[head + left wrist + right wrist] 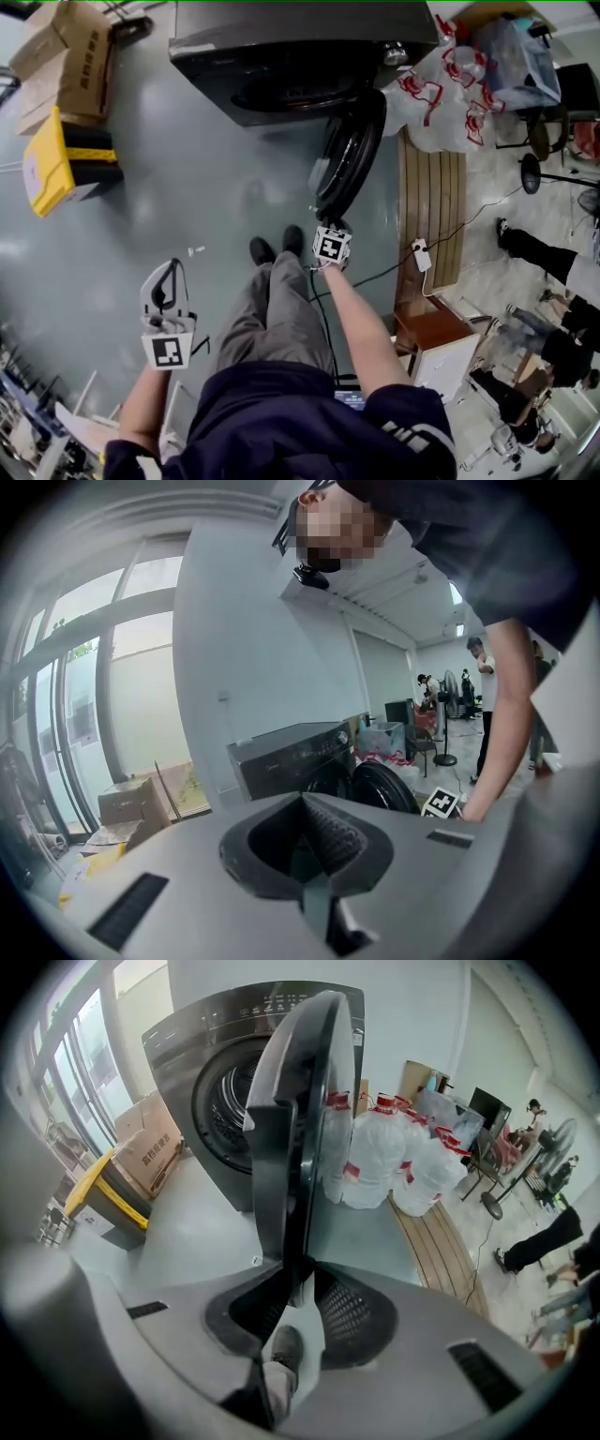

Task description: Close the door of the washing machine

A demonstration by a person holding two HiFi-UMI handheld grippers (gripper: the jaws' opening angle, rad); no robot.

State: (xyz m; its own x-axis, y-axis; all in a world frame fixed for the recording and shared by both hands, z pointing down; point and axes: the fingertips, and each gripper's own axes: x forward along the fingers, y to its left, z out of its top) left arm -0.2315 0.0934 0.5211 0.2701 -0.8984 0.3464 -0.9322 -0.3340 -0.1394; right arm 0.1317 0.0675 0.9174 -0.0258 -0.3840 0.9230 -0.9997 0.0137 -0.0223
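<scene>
The dark washing machine [281, 47] stands at the top of the head view, its round door [349, 155] swung out towards me. My right gripper [328, 219] points steeply down at the door's near edge. In the right gripper view the door [300, 1129] runs edge-on into my right gripper [295, 1283], whose jaws close on its rim; the drum opening [230, 1101] shows behind. My left gripper [172, 267] hangs at the left over bare floor, shut and holding nothing. From my left gripper [302, 803] the machine [291, 757] and door [382, 787] are seen far off.
Cardboard boxes [66, 56] and a yellow box [52, 159] sit left of the machine. Water bottles [441, 94] and a wooden pallet [431, 216] lie right of the door, with a cable and plug [422, 255]. My shoes [277, 246] stand below the door. People [553, 272] are at the far right.
</scene>
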